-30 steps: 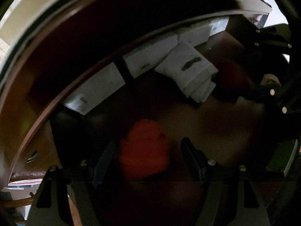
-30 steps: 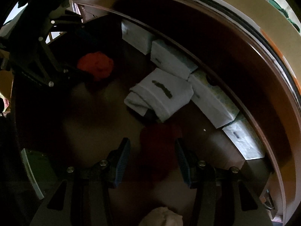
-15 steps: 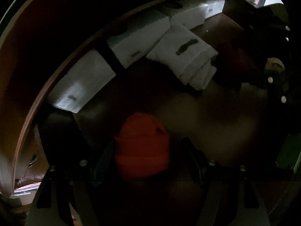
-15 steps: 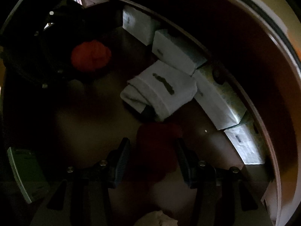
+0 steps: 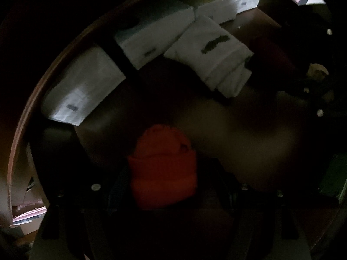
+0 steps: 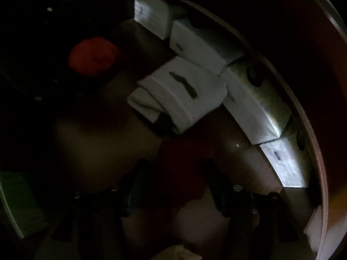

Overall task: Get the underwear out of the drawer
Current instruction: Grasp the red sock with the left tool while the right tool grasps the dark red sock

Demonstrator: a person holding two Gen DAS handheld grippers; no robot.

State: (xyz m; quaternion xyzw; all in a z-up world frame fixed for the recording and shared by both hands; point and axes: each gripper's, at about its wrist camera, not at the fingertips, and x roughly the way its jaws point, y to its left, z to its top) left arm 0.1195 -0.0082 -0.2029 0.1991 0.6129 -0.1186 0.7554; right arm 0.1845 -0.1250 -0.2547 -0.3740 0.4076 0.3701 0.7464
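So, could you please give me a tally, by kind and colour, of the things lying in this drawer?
White packs along the drawer wall: 4
Folded white garment with a dark mark: 1
Red rolled bundles: 2
Total: 7

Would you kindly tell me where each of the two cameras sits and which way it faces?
Left wrist: on the left hand-held gripper, looking steeply down into the drawer; own fingers flank an orange-red bundle.
Right wrist: on the right hand-held gripper, also looking down; its jaws are opening around a dark red bundle.
Shared: folded white cloth, white boxes, each other's gripper.
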